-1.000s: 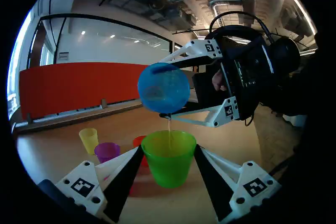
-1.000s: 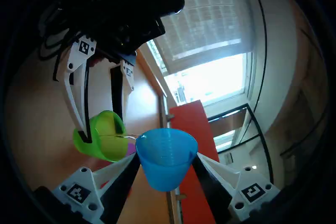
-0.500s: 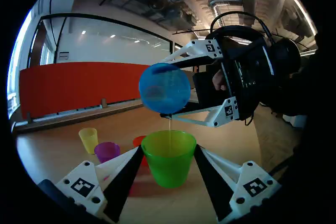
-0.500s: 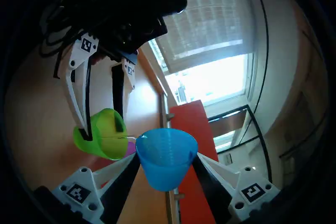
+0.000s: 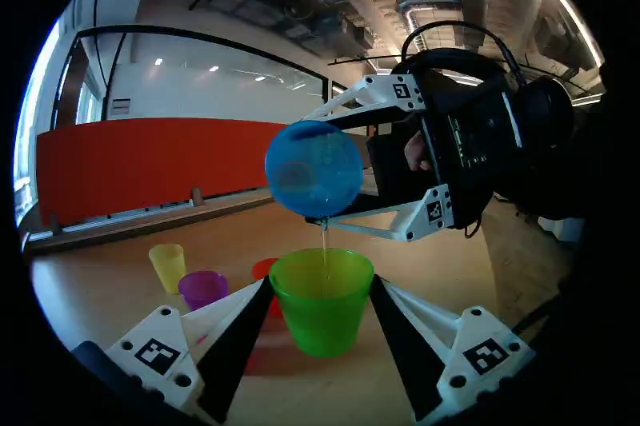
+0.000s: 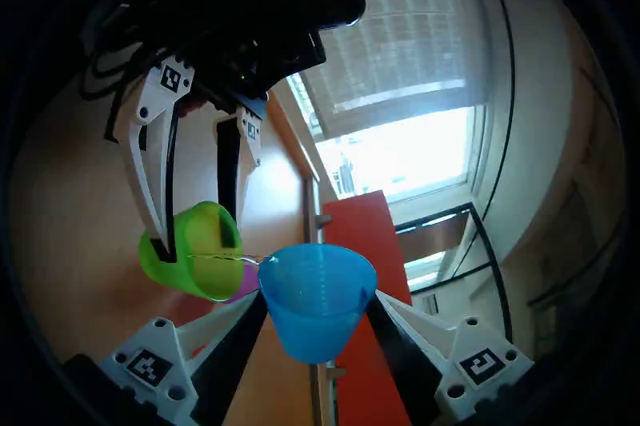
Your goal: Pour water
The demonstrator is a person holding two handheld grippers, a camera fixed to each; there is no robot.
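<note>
My left gripper (image 5: 322,310) is shut on a green cup (image 5: 322,300), held upright above the wooden table (image 5: 104,298). Directly over it, my right gripper (image 5: 320,172) is shut on a blue cup (image 5: 313,168) tipped toward the camera. A thin stream of water (image 5: 323,244) falls from the blue cup's rim into the green cup. In the right gripper view the blue cup (image 6: 317,302) sits between my right gripper's (image 6: 317,306) fingers, and the water (image 6: 228,258) crosses to the green cup (image 6: 192,252) held in the left gripper (image 6: 194,210).
A yellow cup (image 5: 167,265), a purple cup (image 5: 202,288) and a red cup (image 5: 264,272) stand on the table to the left behind the green cup. A red wall panel (image 5: 144,158) runs along the far side. A hand (image 5: 414,153) holds the right gripper.
The pour goes on with the cups nearly still. In the right gripper view the green cup has drifted slightly up and left.
</note>
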